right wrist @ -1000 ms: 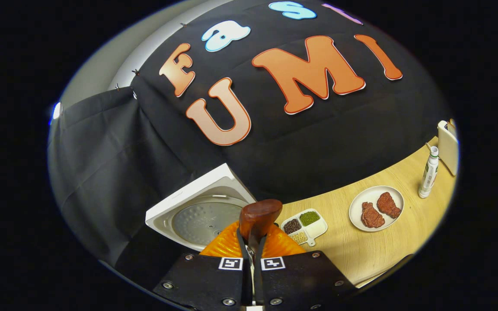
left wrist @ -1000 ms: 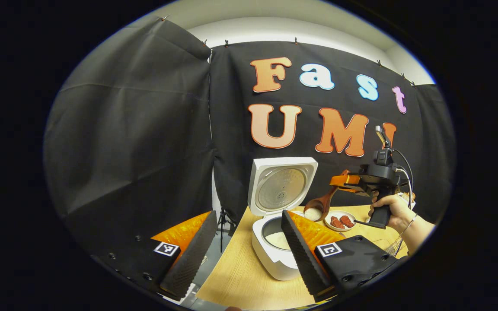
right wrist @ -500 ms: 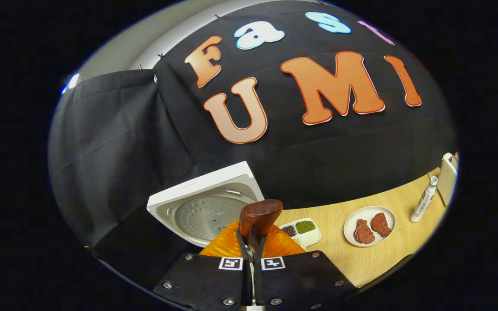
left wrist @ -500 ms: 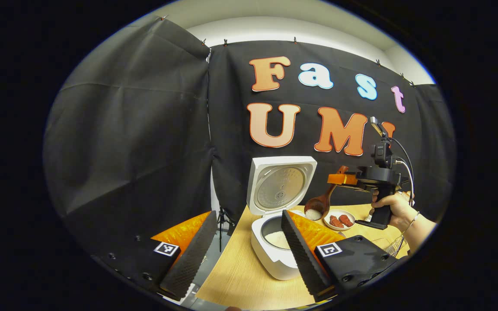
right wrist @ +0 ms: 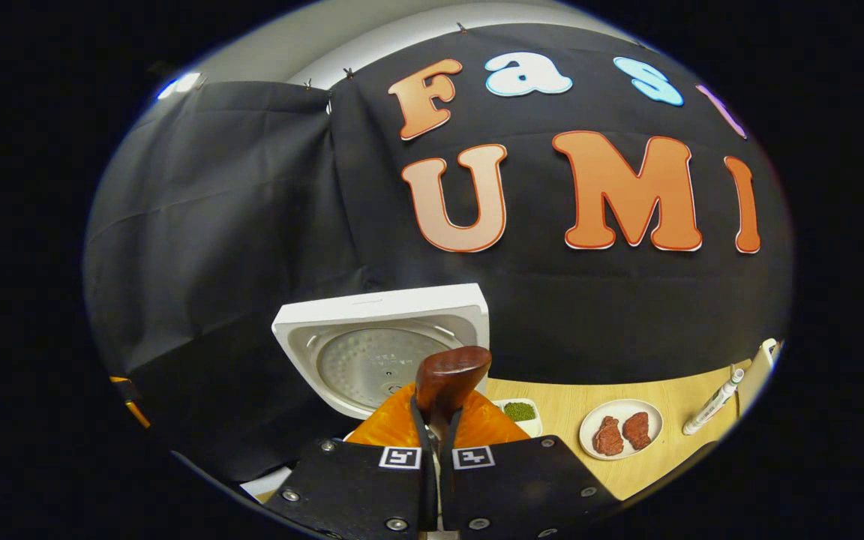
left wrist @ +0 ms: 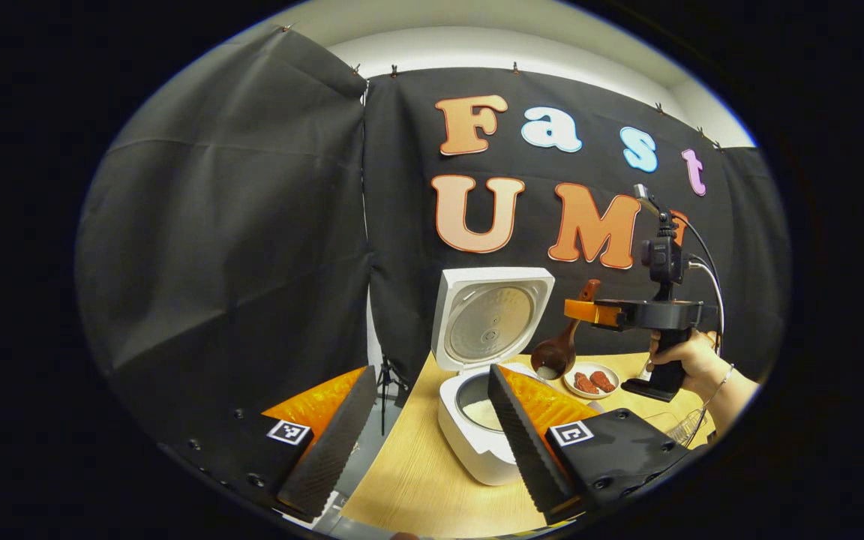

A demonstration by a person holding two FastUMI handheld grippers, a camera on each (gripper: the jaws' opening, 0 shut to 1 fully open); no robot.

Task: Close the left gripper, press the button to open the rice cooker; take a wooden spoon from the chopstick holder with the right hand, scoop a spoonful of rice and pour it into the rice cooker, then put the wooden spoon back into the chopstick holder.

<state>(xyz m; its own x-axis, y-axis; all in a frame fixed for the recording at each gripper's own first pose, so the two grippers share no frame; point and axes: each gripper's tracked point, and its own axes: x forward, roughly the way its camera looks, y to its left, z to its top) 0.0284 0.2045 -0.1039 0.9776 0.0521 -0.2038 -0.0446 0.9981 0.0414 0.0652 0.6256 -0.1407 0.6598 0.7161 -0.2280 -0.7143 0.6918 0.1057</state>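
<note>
The white rice cooker (left wrist: 477, 450) stands on the wooden table with its lid (left wrist: 492, 319) up and white rice (left wrist: 481, 412) in the pot. My left gripper (left wrist: 424, 442) hangs open in front of it, nothing between its fingers. To the right of the cooker and above the table, a hand (left wrist: 683, 360) holds my right gripper (left wrist: 589, 310) level. That gripper is shut on the handle of a dark wooden spoon (left wrist: 561, 345), whose bowl hangs down with some rice in it. In the right gripper view the handle end (right wrist: 451, 379) sticks up between the fingers of the right gripper (right wrist: 438, 427), before the lid (right wrist: 379, 352).
A white plate with two pieces of red meat (right wrist: 622, 429) lies on the table, right of the cooker. A small divided dish with green beans (right wrist: 520, 412) sits beside it. A slim white bottle (right wrist: 709, 411) stands at the far right. A wire rack (left wrist: 683, 429) is near the holding arm.
The right gripper has rolled from tilted to level and risen a little; the spoon now hangs steeper with less rice showing. The left gripper has stayed put and open.
</note>
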